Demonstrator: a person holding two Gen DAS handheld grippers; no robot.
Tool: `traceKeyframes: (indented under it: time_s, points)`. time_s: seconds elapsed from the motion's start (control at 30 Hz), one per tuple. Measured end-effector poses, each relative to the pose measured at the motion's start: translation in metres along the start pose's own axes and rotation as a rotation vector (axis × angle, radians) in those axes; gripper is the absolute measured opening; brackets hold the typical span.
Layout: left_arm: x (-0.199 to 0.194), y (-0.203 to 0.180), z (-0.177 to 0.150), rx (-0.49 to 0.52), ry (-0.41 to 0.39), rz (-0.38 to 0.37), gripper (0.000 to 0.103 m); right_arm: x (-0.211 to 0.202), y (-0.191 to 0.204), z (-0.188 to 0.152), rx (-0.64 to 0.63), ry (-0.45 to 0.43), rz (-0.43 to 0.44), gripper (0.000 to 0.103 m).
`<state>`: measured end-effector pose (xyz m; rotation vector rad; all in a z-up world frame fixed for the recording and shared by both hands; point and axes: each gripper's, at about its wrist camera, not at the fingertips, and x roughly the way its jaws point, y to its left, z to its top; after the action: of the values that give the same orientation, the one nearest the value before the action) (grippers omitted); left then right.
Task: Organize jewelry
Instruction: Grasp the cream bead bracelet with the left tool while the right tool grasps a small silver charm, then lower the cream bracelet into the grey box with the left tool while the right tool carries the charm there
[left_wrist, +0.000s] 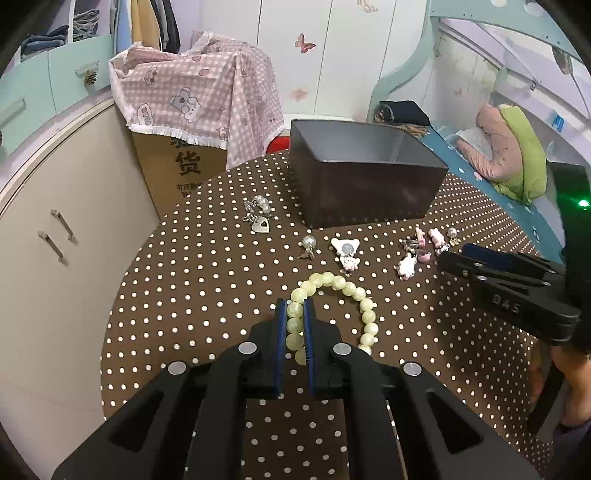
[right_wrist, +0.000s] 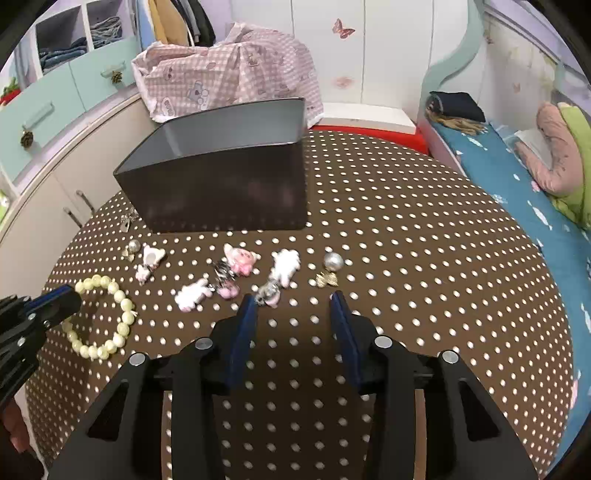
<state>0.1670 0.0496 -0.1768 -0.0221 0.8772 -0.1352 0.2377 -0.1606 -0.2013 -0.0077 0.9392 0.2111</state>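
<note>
Left-wrist view first, reading across with the dark box (left_wrist: 364, 173) as landmark: far to the left of the box stands a cardboard carton (left_wrist: 173, 173) under a pink checked cloth (left_wrist: 195, 88), with large printed Chinese characters on its side, one reading 货, the smaller lines below too blurred to read; just left of the box's near corner lies a pearl-and-chain piece with a heart pendant (left_wrist: 258, 216); in front of the box sit a pearl earring (left_wrist: 308, 245) and a white bear charm (left_wrist: 345, 253); nearer still than these, the left gripper (left_wrist: 295, 314) is clamped on one side of the pale green bead bracelet (left_wrist: 347, 291), its blue pads (left_wrist: 281, 325) pressing the beads while the rest of the loop rests on the polka-dot tablecloth (left_wrist: 192, 295); right of the box's front a cluster of pink and white charms (left_wrist: 421, 251) lies by the right gripper (left_wrist: 452, 254), whose body carries raised letters that look like "DAS". Right-wrist view: that gripper's jaws stand parted with nothing between them, in front of the box, its left fingertip (right_wrist: 249, 302) touching or just beside a silvery charm (right_wrist: 267, 293); a gold earring with a pearl (right_wrist: 330, 271) lies just beyond its right finger.
</note>
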Motion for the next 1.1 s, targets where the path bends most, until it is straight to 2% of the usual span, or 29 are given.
traceKeyframes:
  time_s: [0.1,0.27,0.33,0.47,0.67,1.0,1.1]
  points:
    - [-0.001,0.003,0.002,-0.008,-0.003,-0.008,0.008,0.002,0.011,0.006,-0.023,-0.006,-0.010,0.040]
    - [0.000,0.001,0.002,-0.009,-0.002,-0.021,0.008,0.011,0.015,0.010,-0.046,-0.003,-0.033,0.026]
    - [0.000,0.003,0.003,-0.009,-0.002,-0.032,0.008,0.012,0.017,0.012,-0.049,-0.001,-0.024,0.013]
    - [-0.004,0.001,0.006,-0.016,-0.009,-0.068,0.008,0.008,0.011,0.010,-0.033,0.011,-0.004,0.013]
    - [-0.013,-0.003,0.015,-0.029,-0.024,-0.140,0.008,-0.014,-0.006,0.002,-0.007,-0.017,0.020,0.013]
    - [-0.038,-0.019,0.047,-0.004,-0.088,-0.213,0.008,-0.058,-0.020,0.020,0.037,-0.091,0.099,0.013]
    - [-0.047,-0.024,0.061,0.013,-0.116,-0.210,0.008,-0.066,-0.020,0.031,0.042,-0.108,0.109,0.013]
